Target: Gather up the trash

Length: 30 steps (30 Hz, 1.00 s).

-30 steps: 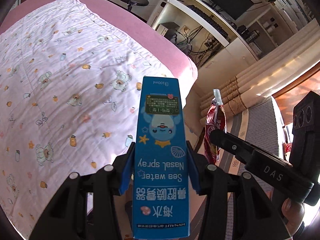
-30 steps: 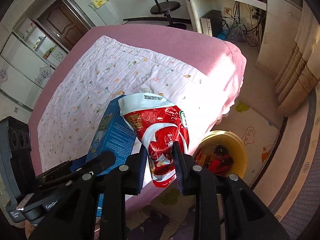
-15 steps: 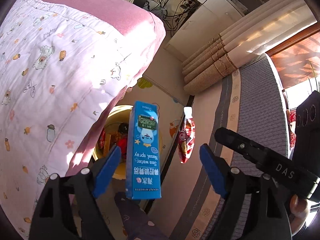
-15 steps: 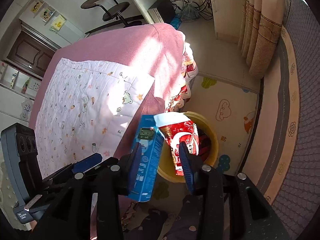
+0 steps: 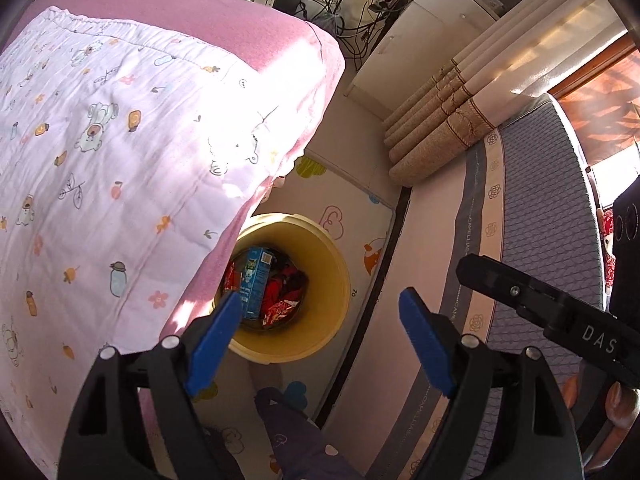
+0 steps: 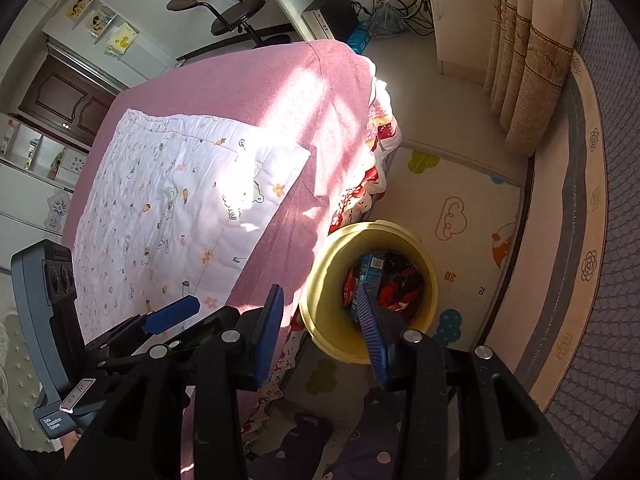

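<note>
A yellow trash bin (image 5: 328, 264) stands on the floor beside the bed; it also shows in the right wrist view (image 6: 320, 280). Inside it lie a blue nasal spray box (image 5: 256, 280) and red snack wrappers (image 5: 280, 300); the box (image 6: 372, 270) and wrappers (image 6: 400, 288) also show in the right wrist view. My left gripper (image 5: 320, 336) is open and empty above the bin. My right gripper (image 6: 320, 332) is open and empty, also above the bin.
A bed with a pink sheet (image 5: 240, 12) and a white patterned quilt (image 5: 100, 160) fills the left. A play mat (image 6: 460, 200) covers the floor by the bin. Tied curtains (image 5: 448, 120) and a grey patterned mattress (image 5: 540, 220) lie to the right. A desk and chair (image 6: 224, 12) stand behind.
Both grippers opened over the bin. The blue box and the red wrapper dropped from them into the yellow bin.
</note>
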Motion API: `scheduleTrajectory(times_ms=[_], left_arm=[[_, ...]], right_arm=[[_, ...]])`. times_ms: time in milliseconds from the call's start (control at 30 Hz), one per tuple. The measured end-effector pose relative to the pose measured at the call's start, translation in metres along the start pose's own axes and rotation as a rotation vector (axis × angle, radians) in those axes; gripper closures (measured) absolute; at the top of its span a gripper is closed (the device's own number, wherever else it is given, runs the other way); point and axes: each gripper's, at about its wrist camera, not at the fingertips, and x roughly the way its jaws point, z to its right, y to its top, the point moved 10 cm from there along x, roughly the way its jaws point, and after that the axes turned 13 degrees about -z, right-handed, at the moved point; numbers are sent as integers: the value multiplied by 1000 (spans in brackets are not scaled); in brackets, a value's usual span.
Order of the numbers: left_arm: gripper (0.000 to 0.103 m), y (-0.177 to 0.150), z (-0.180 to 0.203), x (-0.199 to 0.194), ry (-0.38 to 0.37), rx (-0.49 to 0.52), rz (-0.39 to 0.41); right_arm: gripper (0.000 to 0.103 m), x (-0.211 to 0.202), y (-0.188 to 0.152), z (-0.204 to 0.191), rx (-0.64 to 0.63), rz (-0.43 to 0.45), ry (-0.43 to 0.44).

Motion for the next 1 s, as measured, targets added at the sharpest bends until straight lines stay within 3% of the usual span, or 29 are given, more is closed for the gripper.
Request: scheduleTrajectory(times_ms=[233,467,700,1000], left_arm=[[23,-2,-14,-20,8,-21,37],[23,-4,-52,-56,30,-96,97],[23,-23,-112,-108,74,-222,173],[23,-71,-199,-184,148,-423,295]], right_arm=[[64,-4,3,-23,-44,2,5],[64,-1,6,-73,-145,-12,14],[65,6,-2,-162,-313,-47,54],[65,18,-30,-291,-579,-98,109]])
